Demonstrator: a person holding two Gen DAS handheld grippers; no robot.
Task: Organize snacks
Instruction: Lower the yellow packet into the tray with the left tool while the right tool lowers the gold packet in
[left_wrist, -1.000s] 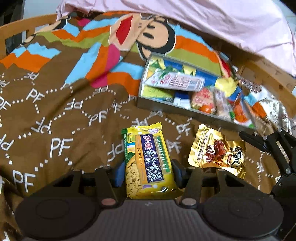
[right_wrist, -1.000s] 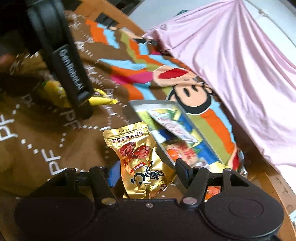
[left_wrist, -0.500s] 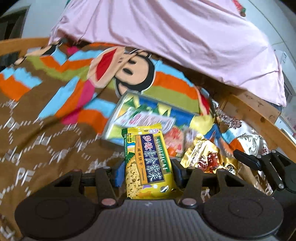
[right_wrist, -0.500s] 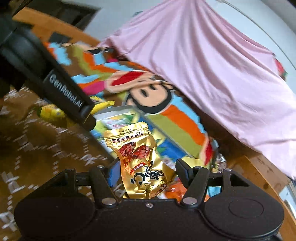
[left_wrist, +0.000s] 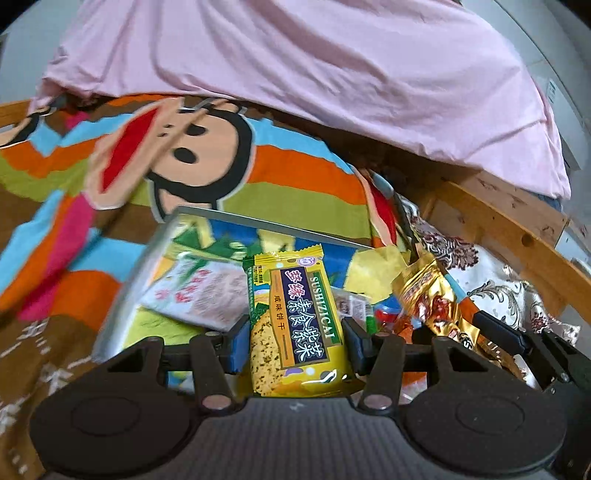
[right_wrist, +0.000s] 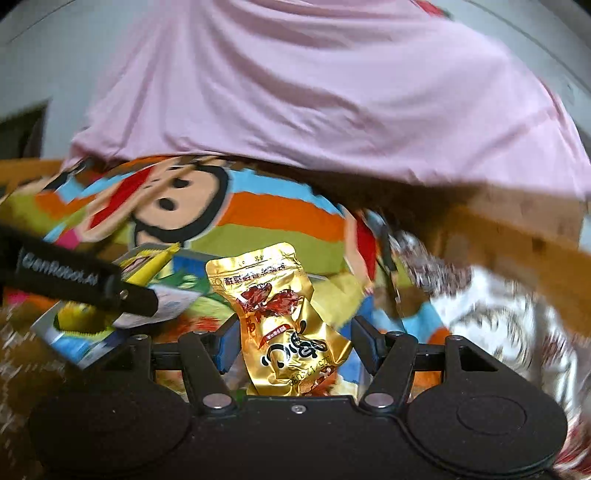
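My left gripper (left_wrist: 293, 345) is shut on a yellow biscuit packet (left_wrist: 295, 317) with a blue label, held upright over the grey snack box (left_wrist: 122, 295). The box lies on the patterned blanket and holds several packets, among them a white one (left_wrist: 199, 291). My right gripper (right_wrist: 293, 341) is shut on a gold foil pouch (right_wrist: 284, 314), also above the box (right_wrist: 48, 325). In the left wrist view the gold pouch (left_wrist: 432, 295) and the right gripper's black finger (left_wrist: 498, 334) show at the right. In the right wrist view the left gripper's arm (right_wrist: 74, 280) crosses at the left.
A pink sheet (left_wrist: 314, 66) hangs behind the blanket with its cartoon monkey face (left_wrist: 177, 147). A wooden bed rail (left_wrist: 517, 236) runs along the right. A patterned white cloth (left_wrist: 498, 288) lies beside the box at the right.
Both grippers have carried their packets forward from above the brown blanket to over the snack box. The right gripper has rolled upright, so its view is now level.
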